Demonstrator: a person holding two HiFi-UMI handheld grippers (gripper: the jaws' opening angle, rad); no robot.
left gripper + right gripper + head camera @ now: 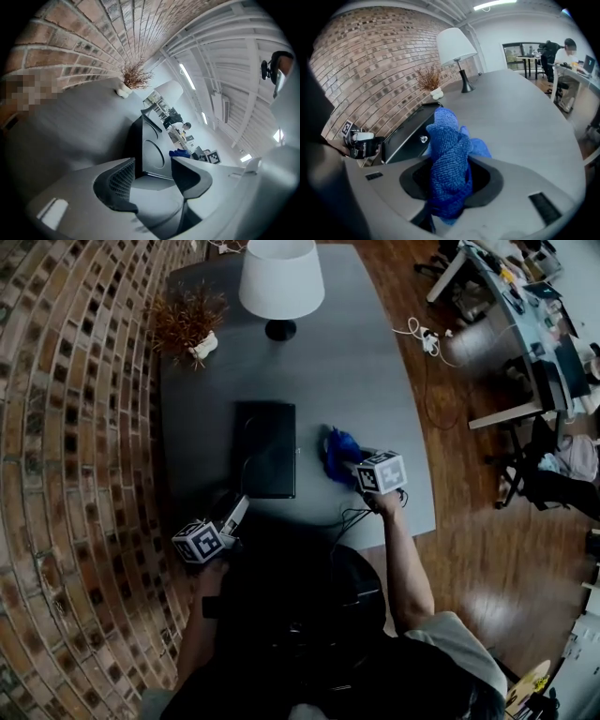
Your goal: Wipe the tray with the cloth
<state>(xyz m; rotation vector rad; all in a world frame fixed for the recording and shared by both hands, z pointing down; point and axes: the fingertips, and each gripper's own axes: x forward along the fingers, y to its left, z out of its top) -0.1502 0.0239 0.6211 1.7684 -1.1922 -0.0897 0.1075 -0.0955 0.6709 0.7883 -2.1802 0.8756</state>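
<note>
A black rectangular tray (265,451) lies flat on the grey table (375,381). My right gripper (349,465) hovers just right of the tray, shut on a bunched blue cloth (337,448). In the right gripper view the cloth (447,150) fills the gap between the jaws and sticks out ahead of my right gripper (452,180), with the tray (405,131) to the left. My left gripper (242,505) is at the tray's near left corner. In the left gripper view the tray (152,150) sits just beyond my left gripper (152,176), whose jaws stand apart with nothing pressed between them.
A white-shaded lamp (281,282) and a dried plant in a small vase (187,324) stand at the table's far end. A brick wall (75,427) runs along the left. Cables (427,338) lie on the wood floor to the right, beside desks and chairs.
</note>
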